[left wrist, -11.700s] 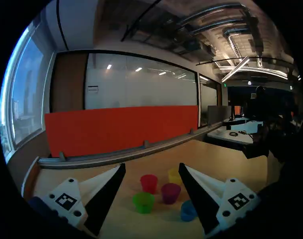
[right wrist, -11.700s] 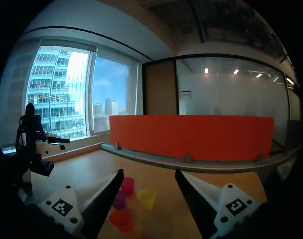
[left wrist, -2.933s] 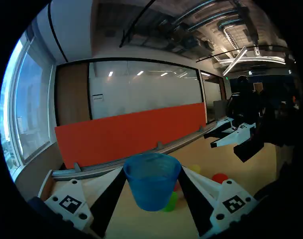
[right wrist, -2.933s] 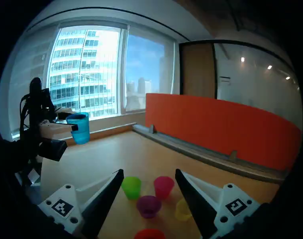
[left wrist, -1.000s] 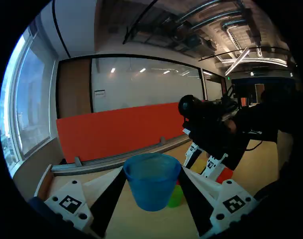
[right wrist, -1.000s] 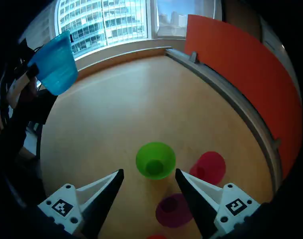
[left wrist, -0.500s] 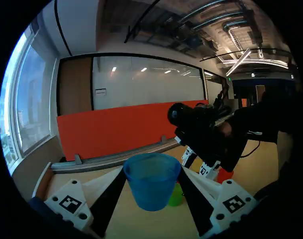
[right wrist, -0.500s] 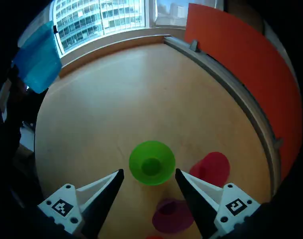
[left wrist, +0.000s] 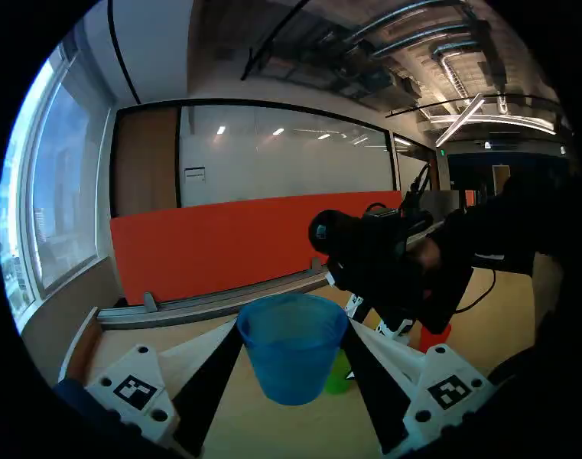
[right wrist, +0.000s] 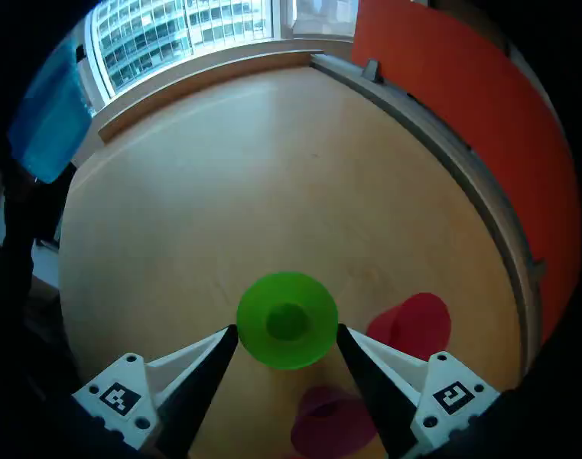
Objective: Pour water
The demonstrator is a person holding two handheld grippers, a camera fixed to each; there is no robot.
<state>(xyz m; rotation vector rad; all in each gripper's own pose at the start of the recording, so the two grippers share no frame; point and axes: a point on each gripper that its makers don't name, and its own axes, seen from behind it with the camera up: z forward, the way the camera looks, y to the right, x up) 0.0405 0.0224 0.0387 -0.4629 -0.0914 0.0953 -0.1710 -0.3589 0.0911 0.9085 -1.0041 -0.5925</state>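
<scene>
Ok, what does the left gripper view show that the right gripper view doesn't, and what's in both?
Left gripper view adds the ceiling pipes, the frosted glass wall, and the right gripper seen from outside. Right gripper view adds a top-down look into the green cup between that gripper's open fingers, and a purple cup near it. Both share the blue cup gripped by the left gripper, the green cup, the orange partition and the wooden table.

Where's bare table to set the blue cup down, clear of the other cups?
Free: the broad bare tabletop beyond the green cup, bordered by the window ledge and the orange divider. Crowded: around the right gripper, where that cup, the red cup and the purple cup cluster.
</scene>
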